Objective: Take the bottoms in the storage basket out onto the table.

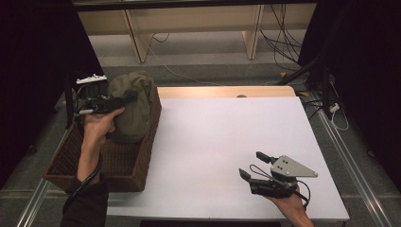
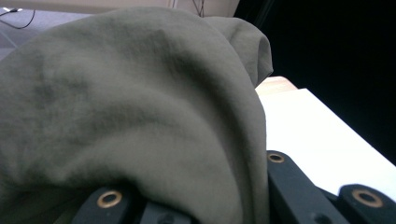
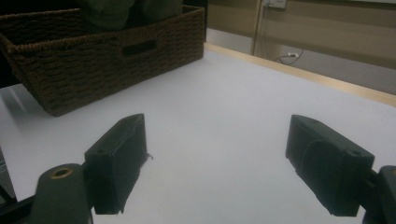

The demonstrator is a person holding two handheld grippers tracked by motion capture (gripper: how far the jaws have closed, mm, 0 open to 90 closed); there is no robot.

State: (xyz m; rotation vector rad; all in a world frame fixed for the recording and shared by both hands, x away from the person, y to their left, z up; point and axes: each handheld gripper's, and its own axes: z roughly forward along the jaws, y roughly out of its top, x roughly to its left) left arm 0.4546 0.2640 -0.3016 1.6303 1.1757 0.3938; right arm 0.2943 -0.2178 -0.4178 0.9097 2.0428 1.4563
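An olive-green cloth [image 1: 135,111] bulges out of the far end of a brown wicker basket [image 1: 142,161] at the table's left. My left gripper [image 1: 126,98] is over the basket, shut on a fold of this cloth. In the left gripper view the cloth [image 2: 140,107] drapes over and between the black jaws. My right gripper [image 1: 251,164] rests low near the table's front right, held by a hand. Its jaws stand open with nothing between them, seen as my right gripper [image 3: 219,158] over bare white table [image 3: 224,93].
The basket [image 3: 93,60] sits on the left edge of the white table [image 1: 213,137], with the cloth [image 3: 116,11] showing above its rim. A wooden strip runs along the table's far edge. Cables and furniture legs lie on the floor beyond.
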